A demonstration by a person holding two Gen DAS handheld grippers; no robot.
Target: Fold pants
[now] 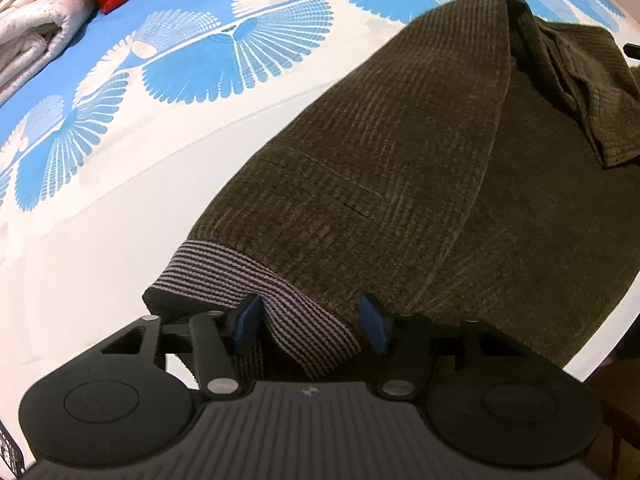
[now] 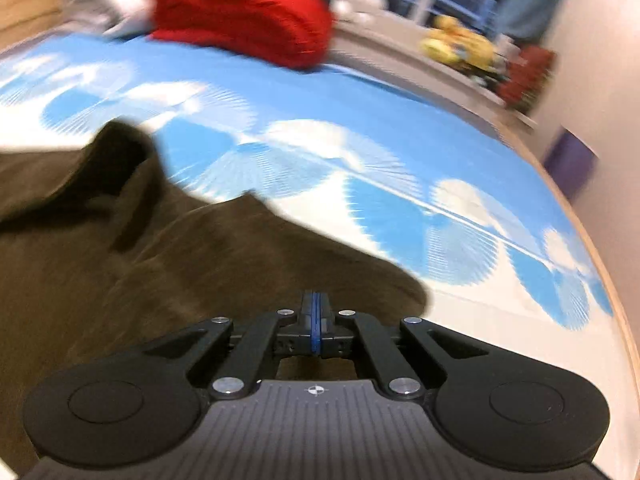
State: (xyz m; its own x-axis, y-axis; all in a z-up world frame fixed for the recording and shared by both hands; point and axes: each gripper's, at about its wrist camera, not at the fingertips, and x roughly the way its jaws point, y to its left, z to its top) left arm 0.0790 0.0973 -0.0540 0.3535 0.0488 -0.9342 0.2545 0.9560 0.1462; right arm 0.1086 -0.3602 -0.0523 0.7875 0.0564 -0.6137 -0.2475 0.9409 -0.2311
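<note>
The pants (image 1: 400, 168), dark olive corduroy, lie on a bed sheet (image 1: 120, 200) printed with blue and white fans, with one layer already laid over the other lengthwise, its edge running up the garment. The left claw (image 1: 312, 324) points steeply down at the striped elastic waistband (image 1: 248, 280), its jaws spread with the band running between them; the blue pads (image 1: 245, 320) stand clear of the cloth on the right side, so no firm pinch can be confirmed. This placement suits anchoring or lifting the waist end for the next fold. The right claw (image 2: 316, 322) is pressed fully together, pads meeting face to face; the right wrist view is blurred, and whether any cloth is caught between them cannot be told. It sits over the rumpled leg end (image 2: 160, 248), likely the edge to be carried toward the waistband. A red folded item (image 2: 240, 16) and white folded linens (image 1: 36, 28) lie well apart at the far side of the bed.
</note>
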